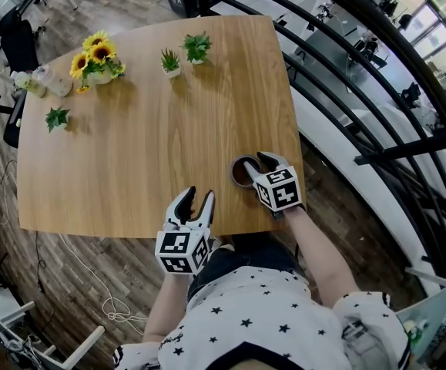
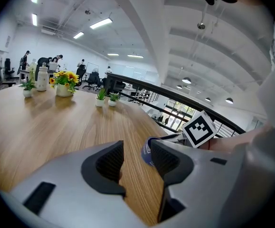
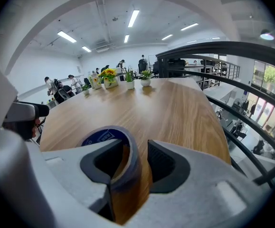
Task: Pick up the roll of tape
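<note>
- Left gripper (image 1: 199, 196): at the counter's (image 1: 145, 137) near edge, jaws apart, empty.
- Right gripper (image 1: 255, 163): jaws parted astride the roll of tape's (image 1: 235, 177) wall.
- Roll probably light and stiff; pinch that wall.

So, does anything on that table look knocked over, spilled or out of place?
Nothing stands out. The sunflowers and the small potted plants stand upright, and nothing is spilled on the table. The roll of tape lies flat near the edge, with the right gripper placing its jaws either side of the roll's wall.
</note>
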Demonstrator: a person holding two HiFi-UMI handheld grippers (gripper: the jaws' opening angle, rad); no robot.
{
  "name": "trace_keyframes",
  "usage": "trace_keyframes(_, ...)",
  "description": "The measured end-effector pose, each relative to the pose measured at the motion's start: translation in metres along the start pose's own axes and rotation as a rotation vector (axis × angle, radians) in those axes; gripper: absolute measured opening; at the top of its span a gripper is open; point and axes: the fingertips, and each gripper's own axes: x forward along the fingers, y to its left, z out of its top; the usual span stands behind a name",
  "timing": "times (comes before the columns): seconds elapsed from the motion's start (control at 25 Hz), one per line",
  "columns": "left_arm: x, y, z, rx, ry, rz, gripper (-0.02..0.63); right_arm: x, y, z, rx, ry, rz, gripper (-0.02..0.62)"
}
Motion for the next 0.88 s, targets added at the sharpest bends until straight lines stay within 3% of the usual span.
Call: trace_keyframes(0.88,-0.039,-0.008,-0.003,0.012,-0.034,0.005,0.167,-0.006,0.003,-0.004,0.024,-0.004,-0.062,0.101)
